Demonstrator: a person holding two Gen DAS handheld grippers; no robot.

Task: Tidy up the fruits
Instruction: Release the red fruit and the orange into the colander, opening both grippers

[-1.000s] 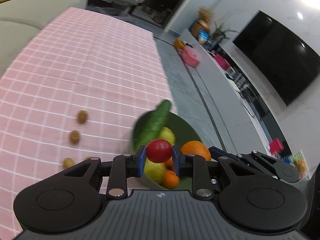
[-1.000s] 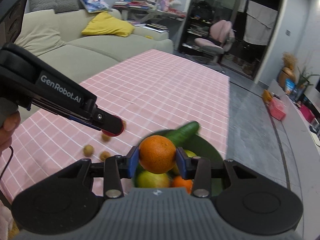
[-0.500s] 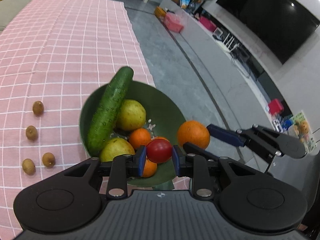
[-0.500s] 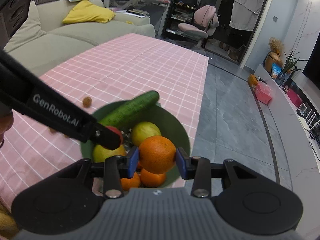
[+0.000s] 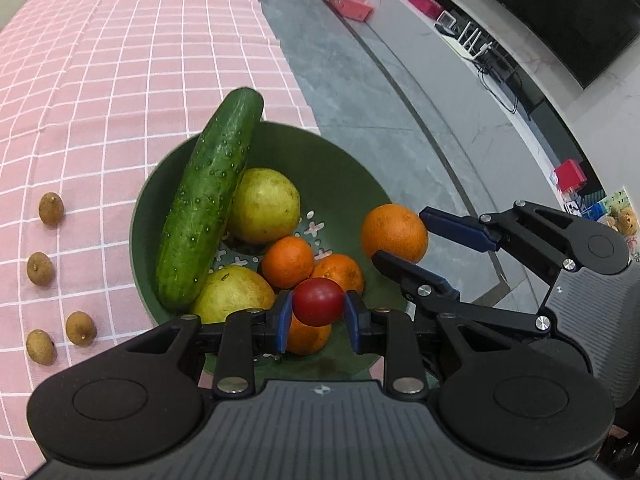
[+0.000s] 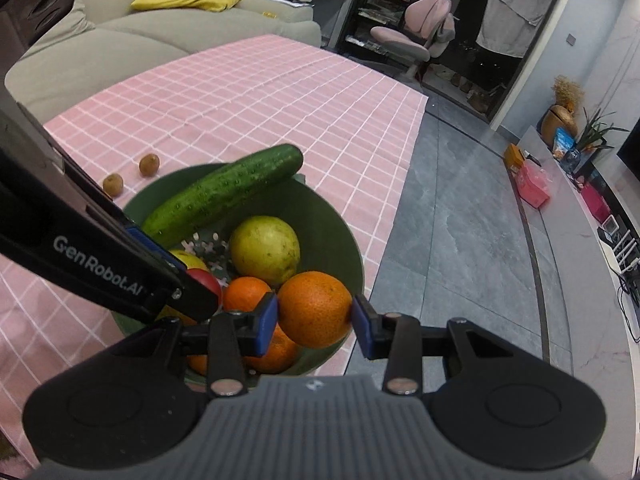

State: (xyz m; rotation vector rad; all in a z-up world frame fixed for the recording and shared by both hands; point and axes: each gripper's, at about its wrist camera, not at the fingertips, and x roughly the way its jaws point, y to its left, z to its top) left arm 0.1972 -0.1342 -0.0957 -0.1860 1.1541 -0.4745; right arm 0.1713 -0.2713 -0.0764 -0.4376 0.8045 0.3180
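left gripper [image 5: 318, 314] squeezes red tomato [image 5: 319, 301] | right gripper [image 6: 314, 320] squeezes big orange [image 6: 315, 309] | both came down over green bowl [image 5: 340, 184] | next: let go inside

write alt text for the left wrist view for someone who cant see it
The left gripper holds a small red tomato over a green bowl on a pink checked tablecloth. The bowl holds a cucumber, two yellow-green fruits and small oranges. At right, the right gripper holds a large orange; four small brown fruits lie at left.
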